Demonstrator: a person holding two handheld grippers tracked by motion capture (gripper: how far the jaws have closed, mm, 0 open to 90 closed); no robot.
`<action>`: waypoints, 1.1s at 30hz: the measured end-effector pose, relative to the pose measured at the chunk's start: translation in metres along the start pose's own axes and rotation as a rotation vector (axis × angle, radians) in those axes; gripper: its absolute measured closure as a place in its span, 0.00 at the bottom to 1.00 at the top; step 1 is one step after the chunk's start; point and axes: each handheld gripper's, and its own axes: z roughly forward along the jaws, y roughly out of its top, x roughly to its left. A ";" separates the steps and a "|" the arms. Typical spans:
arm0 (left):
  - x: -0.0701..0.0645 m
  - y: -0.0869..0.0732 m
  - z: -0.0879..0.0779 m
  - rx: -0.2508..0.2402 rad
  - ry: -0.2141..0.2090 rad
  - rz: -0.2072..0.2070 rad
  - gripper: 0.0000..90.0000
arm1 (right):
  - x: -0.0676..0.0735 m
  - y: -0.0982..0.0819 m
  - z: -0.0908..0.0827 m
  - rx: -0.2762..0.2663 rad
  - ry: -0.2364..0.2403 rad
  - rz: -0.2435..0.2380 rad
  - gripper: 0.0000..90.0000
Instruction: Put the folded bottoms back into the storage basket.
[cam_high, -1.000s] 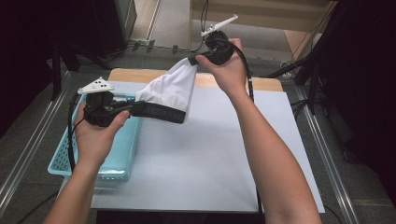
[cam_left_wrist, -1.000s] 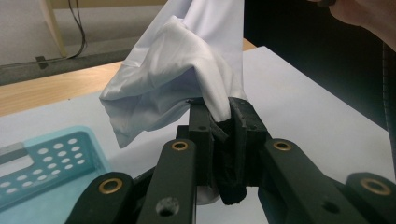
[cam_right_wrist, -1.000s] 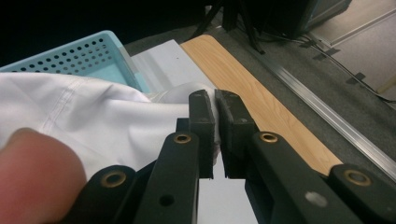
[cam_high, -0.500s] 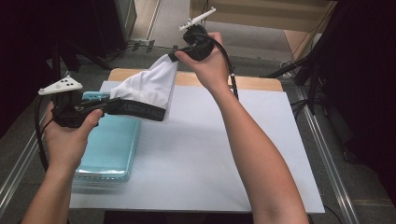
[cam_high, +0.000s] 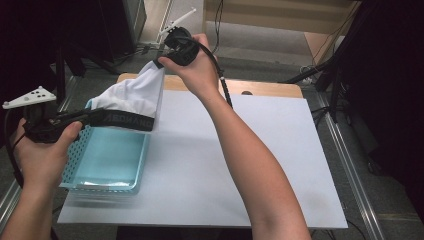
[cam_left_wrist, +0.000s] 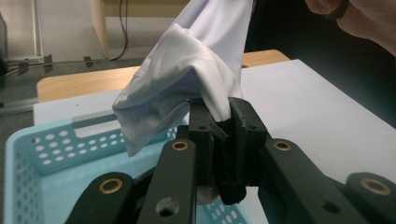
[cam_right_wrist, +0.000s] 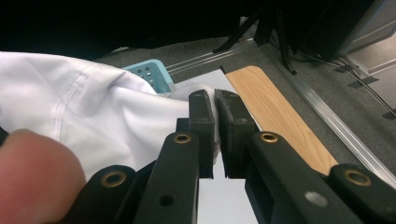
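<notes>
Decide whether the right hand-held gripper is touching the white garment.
Touching. The right gripper view shows the right hand-held gripper with both jaws shut on a fold of the white garment, cloth pinched between the pads.

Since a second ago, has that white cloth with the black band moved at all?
Yes. The white cloth has shifted left: it hung over the table's white sheet, now it hangs over the blue basket.

It looked like a lab or recording studio. A white-topped table (cam_high: 280, 165) stood on metal framing rails (cam_high: 352, 165) over grey carpet (cam_high: 395, 190). Black stands (cam_high: 330, 75) and cables (cam_high: 217, 20) crowded the upper right of the frame, with dark equipment (cam_high: 120, 25) at the upper left.
</notes>
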 end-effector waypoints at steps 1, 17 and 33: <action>0.002 -0.001 -0.002 -0.003 0.003 -0.002 0.89 | 0.002 0.002 0.003 0.000 0.003 -0.003 0.93; 0.036 -0.023 -0.019 0.003 0.044 -0.042 0.89 | 0.024 0.016 0.050 0.033 0.046 -0.034 0.93; 0.068 -0.073 -0.006 0.047 0.049 -0.119 0.89 | 0.029 -0.011 0.101 0.079 0.073 -0.030 0.93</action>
